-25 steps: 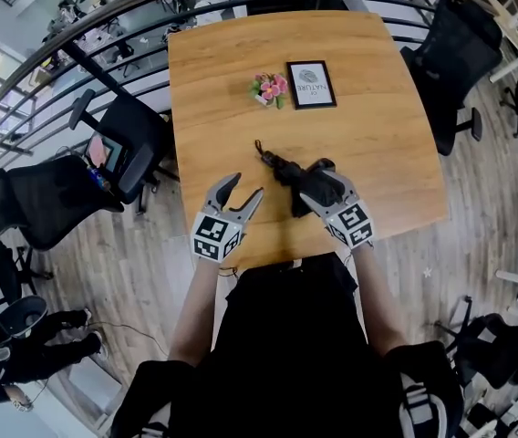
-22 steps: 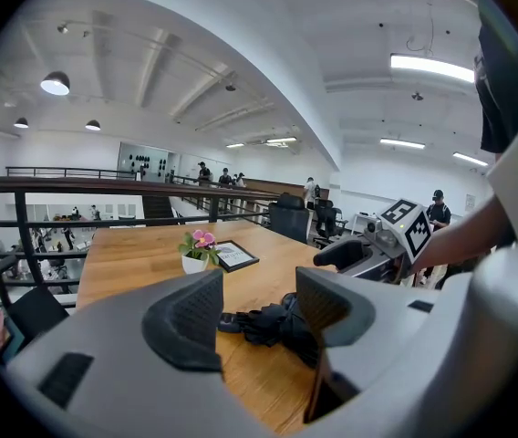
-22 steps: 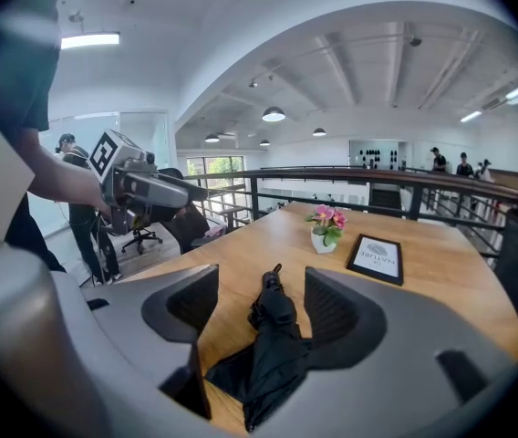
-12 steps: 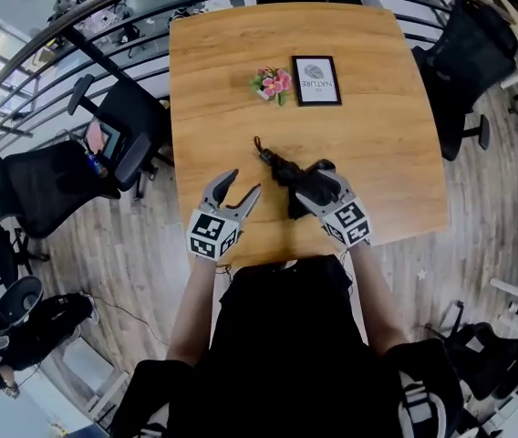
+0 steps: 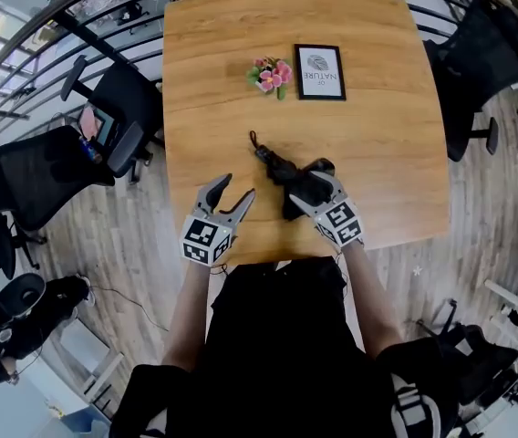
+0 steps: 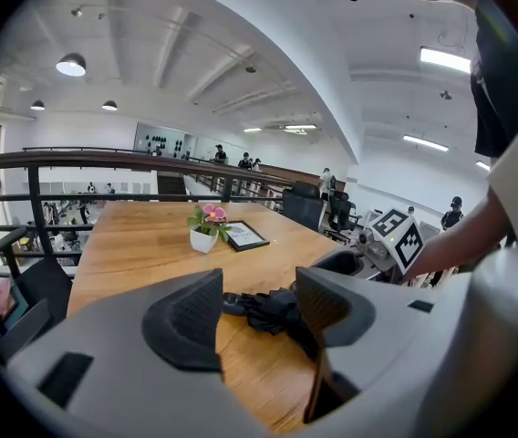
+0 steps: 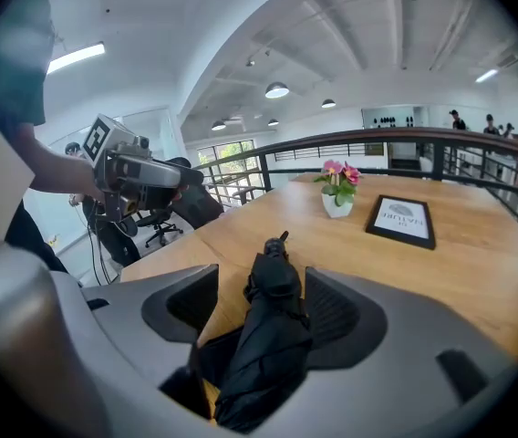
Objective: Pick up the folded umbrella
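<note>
Head view: the left gripper (image 5: 238, 188) hangs over the near edge of the table (image 5: 387, 135), just left of the umbrella (image 5: 277, 165) and apart from it. Its jaws are spread with nothing between them; in the left gripper view the umbrella shows only beyond the gap, on the wood farther off.

Past the umbrella's far end stands a small flower pot (image 5: 271, 74), well apart from it.

The umbrella itself, black and folded, lies flat on the table, its strap end pointing away from the person and its bulkier end toward them.

The right gripper (image 5: 309, 185) sits over the umbrella's near end. In the right gripper view its jaws stand wide on either side of the folded cloth: the umbrella runs up between them and lies close against the right pad, while a strip of table shows between it and the left pad. The pads do not look pressed in, so I judge it not yet gripped.

A framed card (image 5: 319, 71) lies right of the pot, also well beyond the umbrella.

As for progress, the reach looks done, with the right gripper straddling the umbrella. Closing on it and lifting it off the table remain.
</note>
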The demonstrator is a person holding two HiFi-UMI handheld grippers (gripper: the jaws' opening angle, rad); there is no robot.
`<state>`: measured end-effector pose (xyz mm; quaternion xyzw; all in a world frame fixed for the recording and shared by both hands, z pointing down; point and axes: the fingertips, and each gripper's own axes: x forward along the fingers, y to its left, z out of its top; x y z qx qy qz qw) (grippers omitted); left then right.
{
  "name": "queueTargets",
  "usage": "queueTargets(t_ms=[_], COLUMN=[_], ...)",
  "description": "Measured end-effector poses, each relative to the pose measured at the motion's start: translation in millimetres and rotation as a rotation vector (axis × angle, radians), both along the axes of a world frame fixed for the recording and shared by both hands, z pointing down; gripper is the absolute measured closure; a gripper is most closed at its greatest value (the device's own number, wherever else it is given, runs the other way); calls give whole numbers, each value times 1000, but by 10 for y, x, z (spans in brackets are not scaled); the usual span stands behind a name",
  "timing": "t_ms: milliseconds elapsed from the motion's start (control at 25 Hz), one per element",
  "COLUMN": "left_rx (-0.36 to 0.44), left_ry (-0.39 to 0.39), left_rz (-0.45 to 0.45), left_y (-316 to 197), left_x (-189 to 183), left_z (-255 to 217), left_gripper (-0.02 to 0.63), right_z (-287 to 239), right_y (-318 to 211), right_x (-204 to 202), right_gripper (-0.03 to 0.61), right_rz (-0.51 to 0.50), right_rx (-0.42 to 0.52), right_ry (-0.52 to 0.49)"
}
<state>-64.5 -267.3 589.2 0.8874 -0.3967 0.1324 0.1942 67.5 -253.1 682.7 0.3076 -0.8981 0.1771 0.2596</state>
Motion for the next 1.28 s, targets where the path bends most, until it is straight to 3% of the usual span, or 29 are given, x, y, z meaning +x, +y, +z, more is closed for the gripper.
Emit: queueTargets(t_ms=[480, 1280], left_rx=[-53, -75], left_ry=[-14, -24], left_rz=[1, 16], left_y=[-48, -69], left_x=[110, 148], left_z=[212, 315], left_gripper=[360, 360], right_z=[315, 722], right_y=[39, 74], right_x=[-7, 3], right_gripper=[258, 227], right_rz=[-73, -87], right_rx=[-67, -150], right_ry=[90, 182])
